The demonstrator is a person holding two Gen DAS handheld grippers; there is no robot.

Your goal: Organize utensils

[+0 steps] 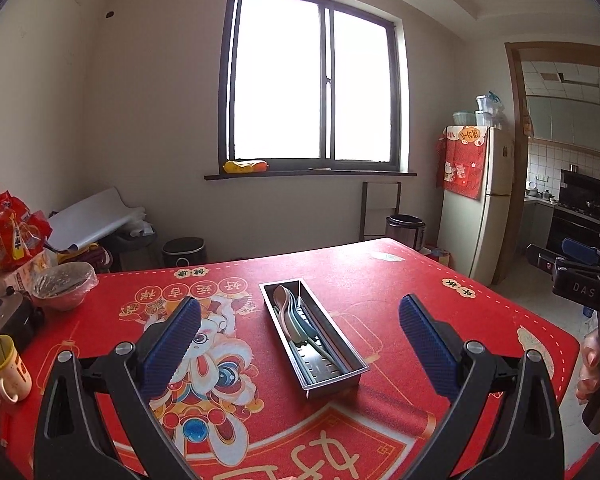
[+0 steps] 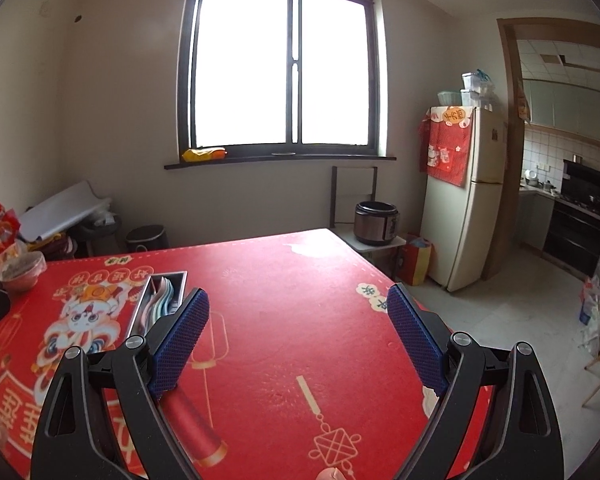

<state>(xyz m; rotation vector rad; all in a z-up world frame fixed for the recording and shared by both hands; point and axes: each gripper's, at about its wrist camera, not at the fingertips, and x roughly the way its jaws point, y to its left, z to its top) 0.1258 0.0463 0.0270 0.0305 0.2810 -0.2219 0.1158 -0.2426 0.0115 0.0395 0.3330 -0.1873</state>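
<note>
Tray (image 1: 342, 354) of steel, long and narrow, resting on the red worktop (image 1: 420, 280), centred in the left view between the spread fingers. Spoons (image 1: 290, 312) in pastel shades lying inside it, bowls toward 11 o'clock, handles toward 5. Left gripper (image 1: 300, 320) wide open, holding nothing, raised above the worktop. Right gripper (image 2: 298, 312) likewise wide open and empty, over bare red cloth; tray at 10 o'clock from it, partly behind the left finger. Bowl (image 1: 64, 284) under film at 9 o'clock in the left view, mug (image 1: 6, 364) at 8. Hand (image 1: 590, 364) at the right edge.
</note>
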